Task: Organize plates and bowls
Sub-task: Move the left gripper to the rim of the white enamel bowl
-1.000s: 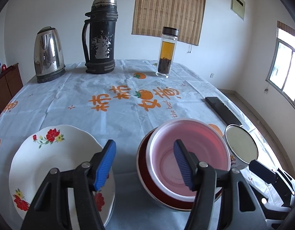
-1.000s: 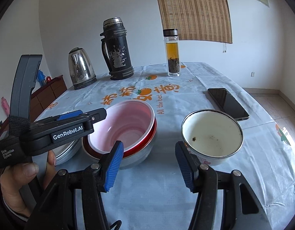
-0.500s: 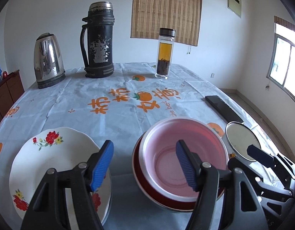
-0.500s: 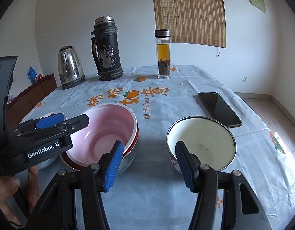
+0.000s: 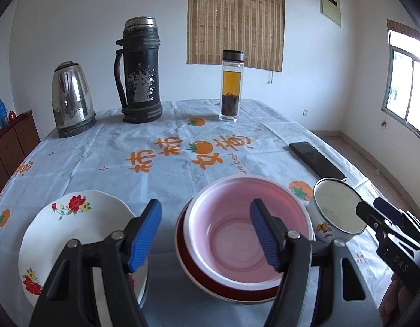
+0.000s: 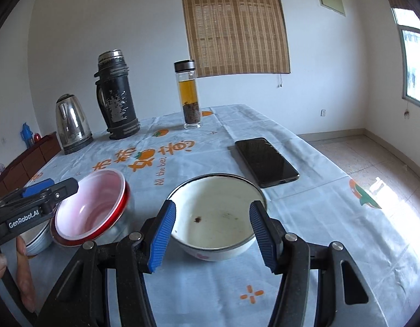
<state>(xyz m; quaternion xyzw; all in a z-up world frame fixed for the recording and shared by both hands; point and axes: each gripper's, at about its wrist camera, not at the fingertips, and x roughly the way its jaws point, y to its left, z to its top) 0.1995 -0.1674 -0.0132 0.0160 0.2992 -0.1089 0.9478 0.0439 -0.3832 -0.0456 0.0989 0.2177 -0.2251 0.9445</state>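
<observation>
In the left wrist view, the left tool [image 5: 205, 231] is hovering with its blue pads apart and nothing between them, just as wide as a second ago. The pink bowl [image 5: 237, 234], nested in a red bowl [image 5: 207, 278], is sitting under the right pad, a little nearer the middle of the picture than before. The flowered plate [image 5: 73, 229] is lying at the lower left, partly behind the left pad. The white enamel bowl [image 5: 336, 208] is now showing more fully to the right of the pink bowl, nearly touching it, with the right tool [image 5: 378, 212] reaching over its far rim. Bare tablecloth [image 5: 114, 150] is stretching back to the kettle [image 5: 72, 98], the black flask [image 5: 140, 70] and the tea bottle [image 5: 231, 85]; the phone [image 5: 316, 160] is lying near the counter's right edge.

In the right wrist view, the right tool [image 6: 212, 234] has shifted across from the gap between the bowls and is now flanking the white enamel bowl [image 6: 215, 215]; its jaws have just been closing, the bowl is between them, and the pads are not visibly pressing its wall. The pink bowl [image 6: 92, 207] is sitting left, with the left tool [image 6: 53, 188] over its rim. Open cloth is lying to the right of the white bowl up to the counter's edge [image 6: 373, 199], and the phone [image 6: 265, 160] is lying just behind the bowl.
</observation>
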